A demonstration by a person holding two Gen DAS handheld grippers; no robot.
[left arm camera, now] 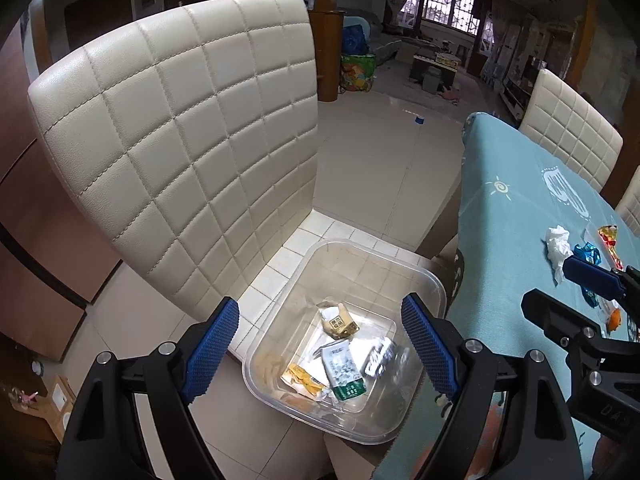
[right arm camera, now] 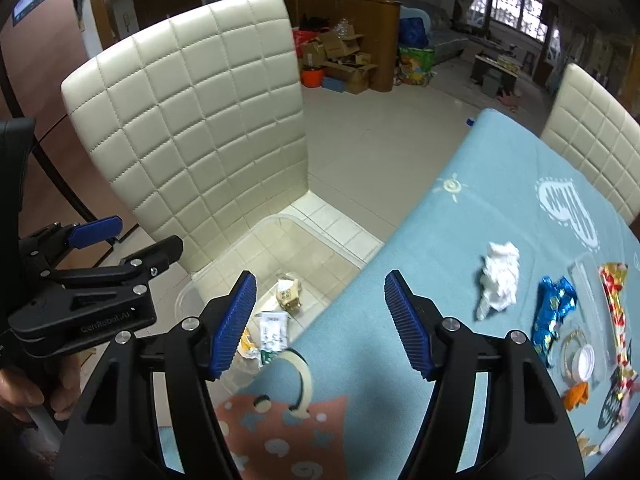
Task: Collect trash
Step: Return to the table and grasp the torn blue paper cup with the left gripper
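Note:
A clear plastic bin [left arm camera: 424,280] stands on the seat of a cream quilted chair [left arm camera: 180,140] and holds several wrappers, among them a green-and-white carton [left arm camera: 343,372] and a blurred silvery wrapper [left arm camera: 380,356]. My left gripper [left arm camera: 320,352] is open and empty above the bin. My right gripper [right arm camera: 320,328] is open and empty above the table's left edge. On the blue tablecloth [right arm camera: 500,184] lie a crumpled white tissue [right arm camera: 498,278], a blue foil wrapper [right arm camera: 554,312], a red-gold wrapper [right arm camera: 618,320], a white cap [right arm camera: 582,364] and an orange scrap [right arm camera: 578,396]. The bin also shows in the right wrist view [right arm camera: 188,300].
A second cream chair [right arm camera: 592,136] stands at the table's far side. Tiled floor [left arm camera: 380,152] lies between chair and table. Boxes and bags [right arm camera: 340,60] are piled at the far wall. A pink patch with printed shapes [right arm camera: 280,440] covers the near tablecloth.

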